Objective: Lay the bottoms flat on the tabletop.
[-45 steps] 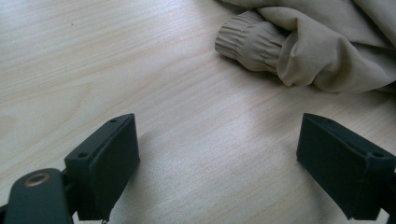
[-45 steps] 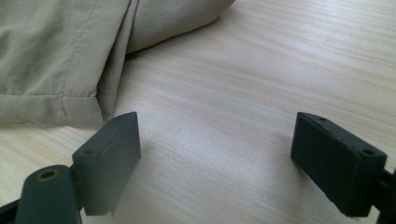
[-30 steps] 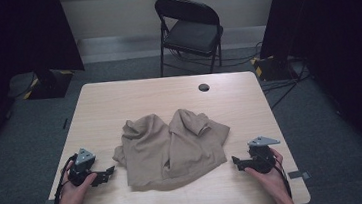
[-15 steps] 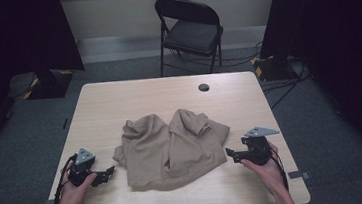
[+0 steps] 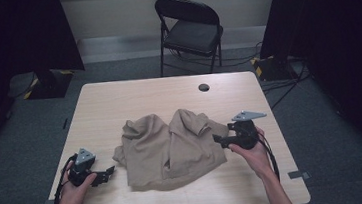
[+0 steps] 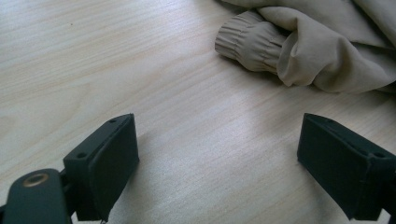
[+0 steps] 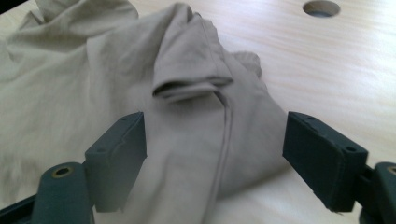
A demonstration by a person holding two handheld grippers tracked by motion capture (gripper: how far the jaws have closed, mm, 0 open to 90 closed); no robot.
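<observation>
A crumpled tan cloth jacket (image 5: 171,148) lies mid-way across the pale wooden surface (image 5: 133,99). The right hand-held gripper (image 5: 221,139) hovers over its right edge, jaws spread wide apart. The left hand-held gripper (image 5: 106,173) rests just beside its ribbed cuff (image 6: 250,41), likewise released.

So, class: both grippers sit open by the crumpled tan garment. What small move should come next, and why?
Probably ease the right gripper forward and close it on the tan garment. Its jaws are open and already straddle the raised fold of cloth, while the left gripper has bare table between its open jaws, with the ribbed cuff some way ahead.
</observation>
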